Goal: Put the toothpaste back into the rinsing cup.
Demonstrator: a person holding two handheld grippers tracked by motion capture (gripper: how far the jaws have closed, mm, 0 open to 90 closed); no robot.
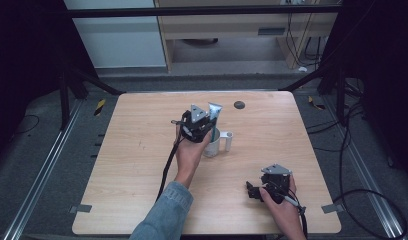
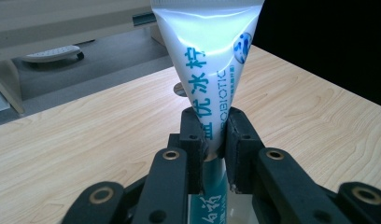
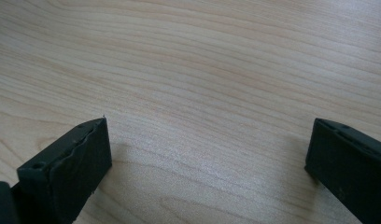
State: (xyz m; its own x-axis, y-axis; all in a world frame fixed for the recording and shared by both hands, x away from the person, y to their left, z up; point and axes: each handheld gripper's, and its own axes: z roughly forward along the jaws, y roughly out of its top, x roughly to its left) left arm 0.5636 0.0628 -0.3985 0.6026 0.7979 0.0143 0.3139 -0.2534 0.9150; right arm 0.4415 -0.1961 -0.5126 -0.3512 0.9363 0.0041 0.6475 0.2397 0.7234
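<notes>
Left gripper [image 2: 214, 135] upright, clamping toothpaste tube [image 2: 209, 70]

The table [image 1: 142, 165] has a light wooden top with rounded corners. A white cup [image 1: 212, 142] stands on it near the middle, its handle turned to the right. Behind the cup, near the far edge, there is a small dark round disc [image 1: 239, 105] on the wood.

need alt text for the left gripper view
The left gripper has its two black fingers shut on a white toothpaste tube with blue lettering, whose flat crimped end points up. Behind lies a light wooden table, with a dark round spot beside the tube.
</notes>
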